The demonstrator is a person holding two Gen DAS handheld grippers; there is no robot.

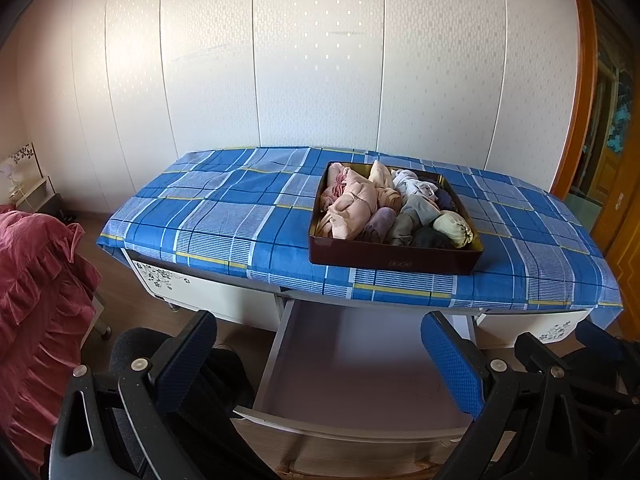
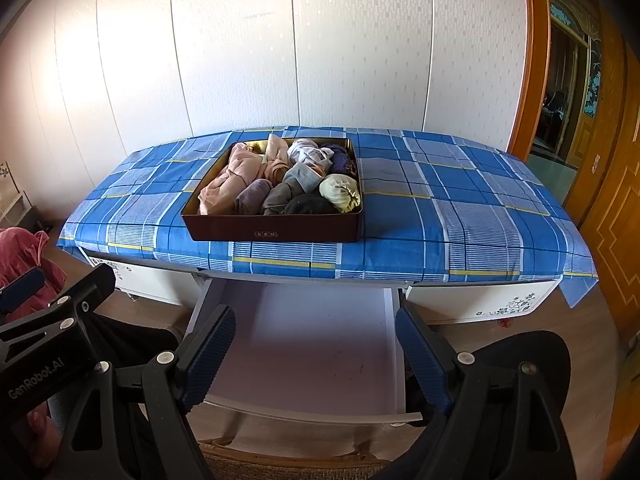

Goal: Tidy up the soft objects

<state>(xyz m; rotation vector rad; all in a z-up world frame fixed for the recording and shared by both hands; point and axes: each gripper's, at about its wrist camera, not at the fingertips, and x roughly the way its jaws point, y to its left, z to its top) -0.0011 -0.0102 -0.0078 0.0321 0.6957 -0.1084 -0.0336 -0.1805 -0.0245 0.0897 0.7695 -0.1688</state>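
Observation:
A dark red box (image 1: 394, 259) (image 2: 276, 232) stands on the desk with the blue plaid cloth (image 1: 224, 216) (image 2: 460, 208). It holds several rolled soft items: pink cloth (image 1: 352, 204) (image 2: 232, 184), a purple roll (image 2: 252, 196), grey rolls (image 1: 416, 208) and a pale yellow roll (image 1: 454, 229) (image 2: 340, 191). An empty white drawer (image 1: 360, 364) (image 2: 304, 340) stands pulled open below the desk front. My left gripper (image 1: 324, 364) is open and empty above the drawer. My right gripper (image 2: 316, 356) is open and empty above the drawer too.
White wardrobe panels (image 1: 320, 60) stand behind the desk. A red ruffled bedspread (image 1: 36, 300) is at the left. A wooden door (image 2: 612, 220) is at the right. A wicker chair edge (image 2: 288, 464) is near me. The left gripper's body (image 2: 48, 332) shows in the right wrist view.

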